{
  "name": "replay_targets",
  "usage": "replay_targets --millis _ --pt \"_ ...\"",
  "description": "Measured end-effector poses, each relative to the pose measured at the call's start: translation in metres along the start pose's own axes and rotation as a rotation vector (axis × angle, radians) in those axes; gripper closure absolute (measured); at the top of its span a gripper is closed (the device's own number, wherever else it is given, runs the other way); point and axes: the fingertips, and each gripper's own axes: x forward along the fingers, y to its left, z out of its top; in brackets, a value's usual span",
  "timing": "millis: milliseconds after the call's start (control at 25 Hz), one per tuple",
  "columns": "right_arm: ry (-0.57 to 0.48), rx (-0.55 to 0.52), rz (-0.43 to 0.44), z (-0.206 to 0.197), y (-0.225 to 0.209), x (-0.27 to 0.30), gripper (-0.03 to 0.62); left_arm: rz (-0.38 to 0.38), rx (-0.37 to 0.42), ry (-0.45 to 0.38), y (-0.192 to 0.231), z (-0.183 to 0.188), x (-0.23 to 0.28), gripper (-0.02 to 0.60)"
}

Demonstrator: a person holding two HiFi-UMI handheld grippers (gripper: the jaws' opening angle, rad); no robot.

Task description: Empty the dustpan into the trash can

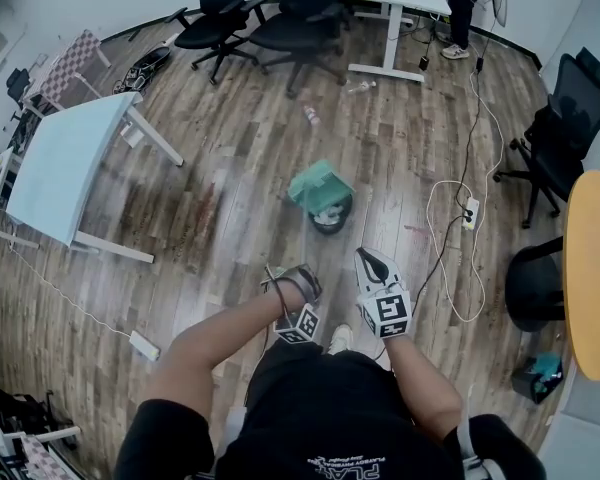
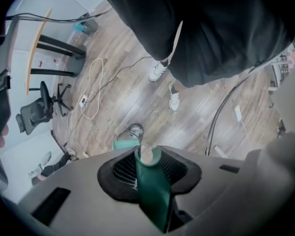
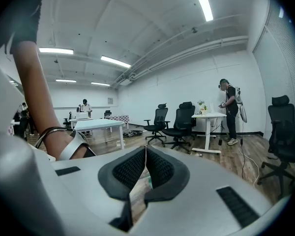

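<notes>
My left gripper (image 2: 148,157) is clamped on the green handle (image 2: 155,191) of the dustpan (image 1: 318,183), whose pan sits tipped over the black trash can (image 1: 330,218) out on the wooden floor ahead of me. My right gripper (image 3: 145,151) has its jaws together with nothing between them. I judge the tipping to be under way or nearly finished. What is left is to make sure the pan has emptied and to draw it away. Only the left gripper view shows my grip, looking down the handle to the pan and can. The head view shows the pan over the can from above, though not whether debris remains. The right gripper view shows only chairs (image 3: 160,119) and a desk (image 3: 206,115).
</notes>
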Motion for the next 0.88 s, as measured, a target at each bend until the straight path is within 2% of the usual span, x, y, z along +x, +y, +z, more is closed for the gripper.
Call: replay_targets --millis 200,520,680,880 --pt "0.000 0.006 -0.004 0.000 -0.003 0.001 0.569 0.053 -0.165 -0.043 0.018 -0.007 -0.010 0.471" --pt "0.006 0.023 -0.020 -0.006 -0.012 -0.001 0.569 0.183 -0.537 -0.146 0.059 -0.034 -0.033 0.499" --pt "0.015 0.030 -0.031 -0.010 -0.017 -0.001 0.569 0.234 -0.683 -0.183 0.077 -0.052 -0.042 0.506" --pt "0.019 0.037 -0.040 -0.011 -0.023 0.001 0.569 0.261 -0.838 -0.210 0.084 -0.078 -0.046 0.508"
